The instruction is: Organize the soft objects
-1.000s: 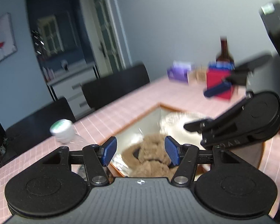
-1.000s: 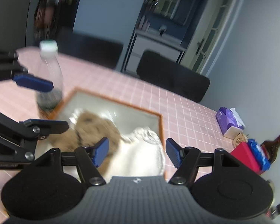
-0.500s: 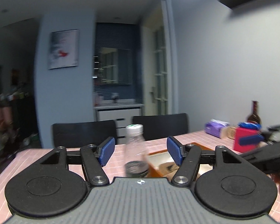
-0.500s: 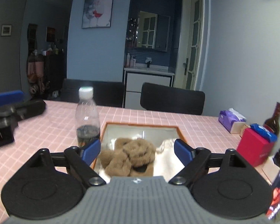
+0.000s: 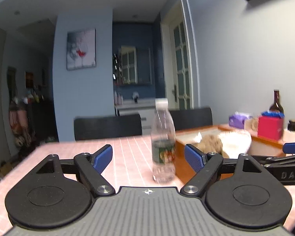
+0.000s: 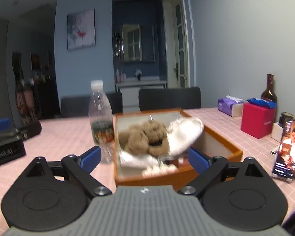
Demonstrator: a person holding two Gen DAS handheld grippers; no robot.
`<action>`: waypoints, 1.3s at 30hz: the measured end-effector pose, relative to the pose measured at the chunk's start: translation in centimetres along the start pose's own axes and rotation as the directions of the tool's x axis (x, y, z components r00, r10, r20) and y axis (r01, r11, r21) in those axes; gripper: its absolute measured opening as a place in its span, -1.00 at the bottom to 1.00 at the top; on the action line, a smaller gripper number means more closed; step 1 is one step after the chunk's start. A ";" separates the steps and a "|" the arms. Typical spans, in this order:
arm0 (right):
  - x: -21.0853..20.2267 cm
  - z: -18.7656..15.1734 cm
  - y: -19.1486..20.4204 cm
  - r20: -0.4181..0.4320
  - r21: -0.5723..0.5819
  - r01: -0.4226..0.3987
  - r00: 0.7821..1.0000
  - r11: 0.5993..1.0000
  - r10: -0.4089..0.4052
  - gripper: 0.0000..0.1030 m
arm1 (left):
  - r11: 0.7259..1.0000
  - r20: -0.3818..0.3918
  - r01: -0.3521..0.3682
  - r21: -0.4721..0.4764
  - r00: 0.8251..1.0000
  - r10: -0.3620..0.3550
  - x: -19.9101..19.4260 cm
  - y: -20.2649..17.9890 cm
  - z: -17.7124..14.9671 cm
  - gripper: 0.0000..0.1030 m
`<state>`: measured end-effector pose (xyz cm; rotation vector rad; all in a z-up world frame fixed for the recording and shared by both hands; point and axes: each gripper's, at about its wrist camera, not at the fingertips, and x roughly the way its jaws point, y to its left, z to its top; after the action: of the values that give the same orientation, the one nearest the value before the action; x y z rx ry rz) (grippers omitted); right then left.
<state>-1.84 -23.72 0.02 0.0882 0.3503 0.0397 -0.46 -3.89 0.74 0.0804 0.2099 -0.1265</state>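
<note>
Both grippers sit low over the pink checked tablecloth, and both are empty. The left gripper has its blue pads spread wide with nothing between them but the view of a clear plastic water bottle standing just left of the box. The right gripper is equally wide apart, pointing straight at the orange-rimmed box just ahead of it.

In that box: a brown plush toy slumped on the left side, a white fluffy item draped up against it on the right and riding over the rim line, and more white fabric bunched at the near wall. All a bit blurred, so the finer shapes are hard to call.

These look light, squashy and forgiving, with no breakage risk, but they will sag and trail when lifted. The plush wants a pinch across a thick limb or the body, deep enough that the pile doesn't slip out. The white piece is best taken at its raised far-right edge.

Off to the right, a red carton, a tissue pack, a dark glass bottle and a phone propped upright.
</note>
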 end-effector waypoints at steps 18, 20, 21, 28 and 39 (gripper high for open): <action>1.7 -3.2 1.7 -0.112 -0.025 0.016 0.994 1.000 -0.018 0.81 | 0.999 -0.127 -0.035 -0.028 0.991 0.031 0.3 2.0 -2.1 0.89; 1.7 -3.2 1.8 -0.113 -0.028 0.015 0.993 0.999 -0.018 0.81 | 0.999 -0.132 -0.033 -0.028 0.991 0.029 0.4 1.9 -2.1 0.89; 1.7 -3.2 1.8 -0.112 -0.027 0.014 0.994 1.000 -0.017 0.81 | 0.999 -0.133 -0.033 -0.028 0.991 0.029 0.4 1.9 -2.1 0.89; 1.6 -3.2 1.9 -0.113 -0.034 0.013 0.993 0.999 -0.016 0.81 | 1.000 -0.136 -0.027 -0.014 0.990 0.025 0.3 1.7 -2.1 0.89; 1.5 -3.1 2.2 -0.104 -0.046 0.006 0.994 0.999 -0.011 0.81 | 1.000 -0.145 -0.022 -0.011 0.989 0.021 0.2 1.5 -2.0 0.89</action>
<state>-1.59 -21.22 -3.18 0.0394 0.4541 0.0442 -0.43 -2.27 -1.17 0.0795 0.3549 -0.0978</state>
